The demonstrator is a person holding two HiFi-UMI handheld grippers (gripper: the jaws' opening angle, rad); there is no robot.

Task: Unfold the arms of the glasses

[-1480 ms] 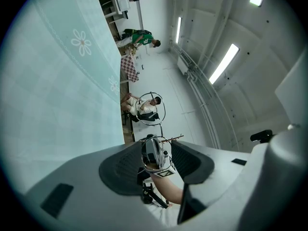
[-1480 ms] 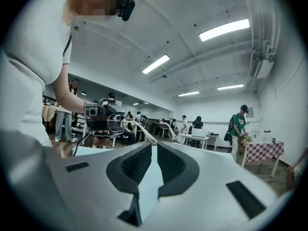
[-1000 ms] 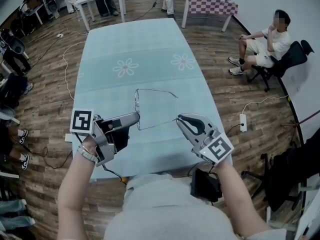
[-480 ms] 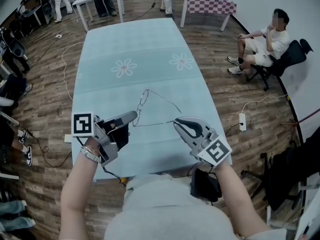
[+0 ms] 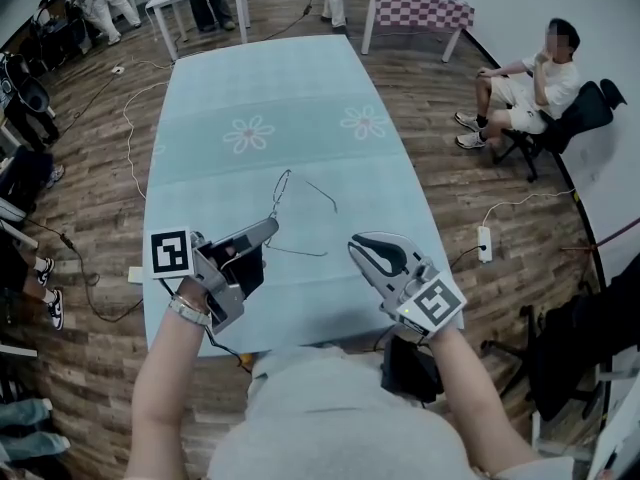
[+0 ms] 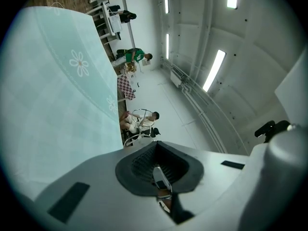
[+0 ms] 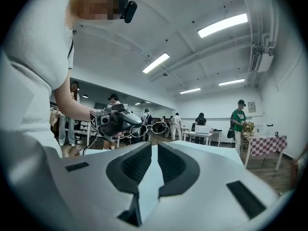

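- Left claw: jaws fully together and clamped on the glasses. In the left gripper view a thin piece of the frame sits pinched between the pads.
- The wire rims stick out just past the left claw tip, on the side away from the person. They show up small beyond the jaws in the left gripper view.
- One thin arm of the glasses runs from the left claw tip sideways toward the right claw and ends short of it, with no contact.
- The second arm angles off the far end of the rims, beyond both claws.
- Right claw: jaws at a narrow gap with nothing between them, only desk cloth visible through the slot in the right gripper view.
- The right claw faces the left claw. Its camera sees the left claw and the glasses rims straight ahead, well apart from its own tip.
- Desk: pale teal cloth with flower prints, extending under and far beyond both claws.
- Off to the right, past the right claw: a power strip on the wood floor, and further out a seated person.
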